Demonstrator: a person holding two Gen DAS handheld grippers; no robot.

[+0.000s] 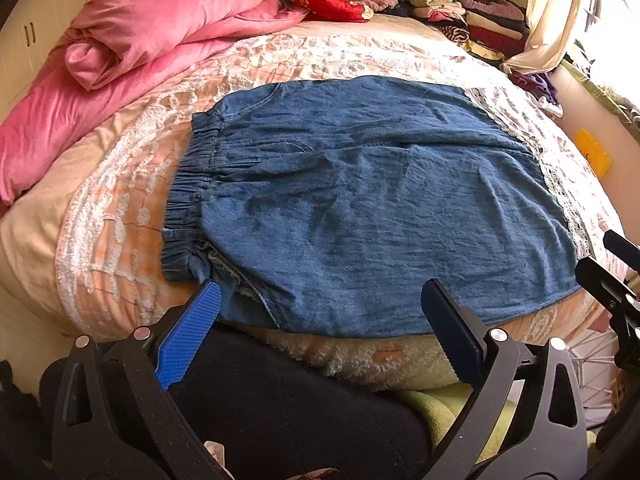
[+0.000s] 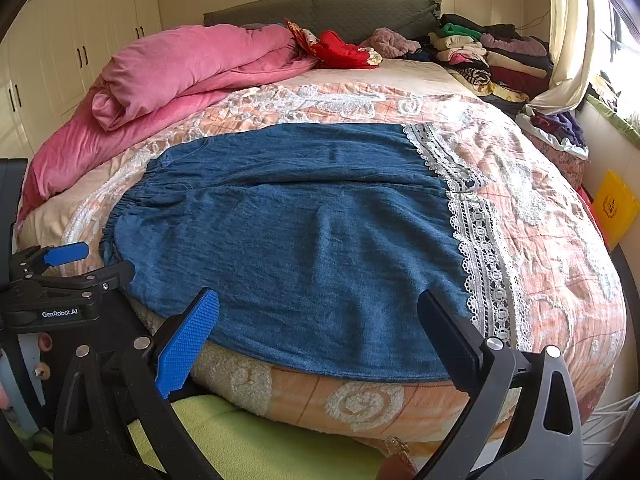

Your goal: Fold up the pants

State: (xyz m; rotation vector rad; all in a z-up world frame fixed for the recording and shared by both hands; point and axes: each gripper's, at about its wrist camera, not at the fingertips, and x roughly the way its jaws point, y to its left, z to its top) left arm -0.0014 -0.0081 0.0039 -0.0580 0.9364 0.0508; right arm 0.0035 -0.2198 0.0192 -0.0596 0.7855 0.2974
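With the denim pants (image 1: 360, 208) lying flat on the bed (image 1: 120, 216) and both the left gripper (image 1: 320, 300) and right gripper (image 2: 318, 308) spread empty, pinch both near-edge layers together for a clean fold.

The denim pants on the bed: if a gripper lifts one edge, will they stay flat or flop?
The denim pants would probably flop: they drape over the bedspread with soft wrinkles. The gathered waistband likely bunches. Pushed, they would probably crumple, not slide.
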